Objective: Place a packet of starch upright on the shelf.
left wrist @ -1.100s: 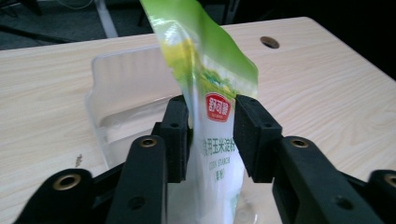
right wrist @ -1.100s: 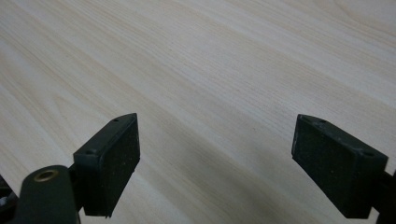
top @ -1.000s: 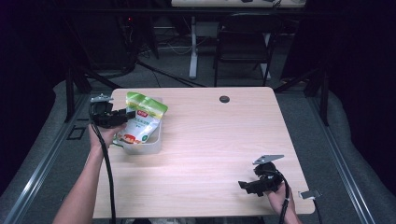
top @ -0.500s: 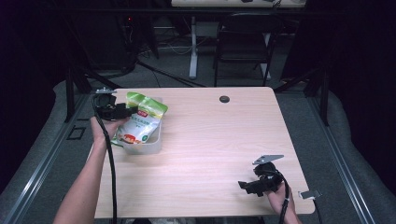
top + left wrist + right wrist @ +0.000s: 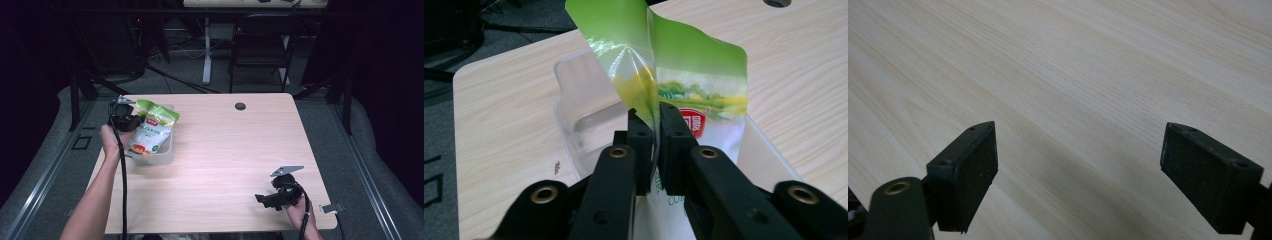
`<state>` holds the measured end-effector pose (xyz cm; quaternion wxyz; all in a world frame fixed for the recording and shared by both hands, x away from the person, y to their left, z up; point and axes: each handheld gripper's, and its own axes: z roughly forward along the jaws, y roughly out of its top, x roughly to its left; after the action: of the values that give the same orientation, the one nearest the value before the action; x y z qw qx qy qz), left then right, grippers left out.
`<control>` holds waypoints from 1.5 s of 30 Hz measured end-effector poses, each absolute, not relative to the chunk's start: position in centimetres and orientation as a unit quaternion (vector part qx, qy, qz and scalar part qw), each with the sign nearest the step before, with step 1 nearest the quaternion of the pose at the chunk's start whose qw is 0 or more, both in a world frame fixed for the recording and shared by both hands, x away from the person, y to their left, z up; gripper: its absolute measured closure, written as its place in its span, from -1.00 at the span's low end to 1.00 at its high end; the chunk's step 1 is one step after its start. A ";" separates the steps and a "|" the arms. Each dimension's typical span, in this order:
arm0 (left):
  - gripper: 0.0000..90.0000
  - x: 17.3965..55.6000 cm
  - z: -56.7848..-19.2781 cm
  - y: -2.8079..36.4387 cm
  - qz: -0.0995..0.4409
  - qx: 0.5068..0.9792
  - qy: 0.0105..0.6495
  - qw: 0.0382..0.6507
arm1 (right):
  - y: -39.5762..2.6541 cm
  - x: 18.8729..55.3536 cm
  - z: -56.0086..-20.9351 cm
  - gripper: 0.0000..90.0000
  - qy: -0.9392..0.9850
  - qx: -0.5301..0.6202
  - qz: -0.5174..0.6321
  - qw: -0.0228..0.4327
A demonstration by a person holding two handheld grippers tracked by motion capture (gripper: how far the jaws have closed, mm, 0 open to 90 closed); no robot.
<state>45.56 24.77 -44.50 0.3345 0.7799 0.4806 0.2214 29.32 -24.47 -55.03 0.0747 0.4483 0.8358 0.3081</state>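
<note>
- Left claw (image 5: 131,119), in the high view, pinched the green-and-white pouch (image 5: 152,131) by its edge, at the clear tray (image 5: 167,150) on the near-left part of the counter (image 5: 225,150). Against the picture half a second before, the pouch had tipped and settled lower into the tray; judged from that, it was being set into the tray or adjusted there, not lifted clear.
- Right claw (image 5: 265,200) hung low over the counter, well apart from the tray, unmoved from the earlier pictures.
- Left claw (image 5: 655,137), in the left gripper view, had its jaws pressed together on a fold of the pouch (image 5: 694,85); the tray (image 5: 574,115) wall rose just behind it.
- Right claw (image 5: 1078,175), in the right gripper view, stood spread wide over bare pale wood counter (image 5: 1073,60), holding nothing.
- Beyond the tray, the room was dark, with a chair (image 5: 260,45) and grey floor (image 5: 370,150).
</note>
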 end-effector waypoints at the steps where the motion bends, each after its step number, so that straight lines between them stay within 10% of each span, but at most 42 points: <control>1: 0.94 45.5 -44.5 24.9 0.219 0.781 0.478 0.337 | -24.4 29.3 -55.0 -0.67 0.834 0.449 0.311 0.075; 45: 0.99 41.4 -42.9 27.1 0.211 0.748 0.433 0.457 | -24.5 29.3 -55.1 -0.67 0.833 0.452 0.309 0.076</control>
<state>41.42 27.06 -42.94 0.4571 0.7480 0.4326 0.2108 29.33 -24.45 -55.07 0.0764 0.4524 0.8329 0.3095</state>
